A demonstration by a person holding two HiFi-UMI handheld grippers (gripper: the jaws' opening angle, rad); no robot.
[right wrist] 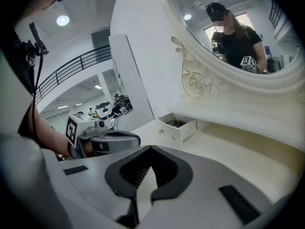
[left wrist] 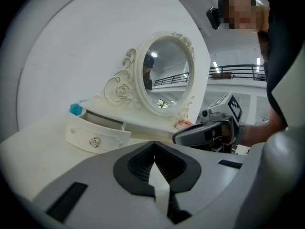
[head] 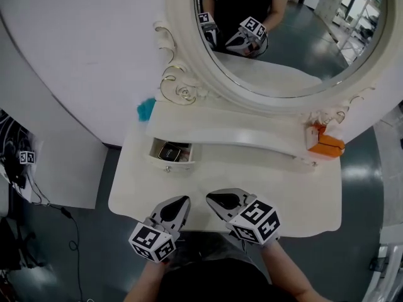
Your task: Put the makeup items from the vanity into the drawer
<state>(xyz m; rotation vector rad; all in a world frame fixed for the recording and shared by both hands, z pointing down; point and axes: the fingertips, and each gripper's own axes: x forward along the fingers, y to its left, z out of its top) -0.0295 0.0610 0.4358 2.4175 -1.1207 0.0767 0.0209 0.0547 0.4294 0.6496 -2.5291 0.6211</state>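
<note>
Gleaming cream vanity (head: 302,190), open drawer (head: 171,155), grey floor (head: 101,263)

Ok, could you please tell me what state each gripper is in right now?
Left grey two-jaw gripper: closed, holding nothing.
Right grey two-jaw gripper: closed, holding nothing.

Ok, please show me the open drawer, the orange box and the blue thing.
drawer (head: 171,163): head view, on its front wall above the knob.
orange box (head: 326,146): head view, on its orange side.
blue thing (head: 146,109): head view, on its middle.
</note>
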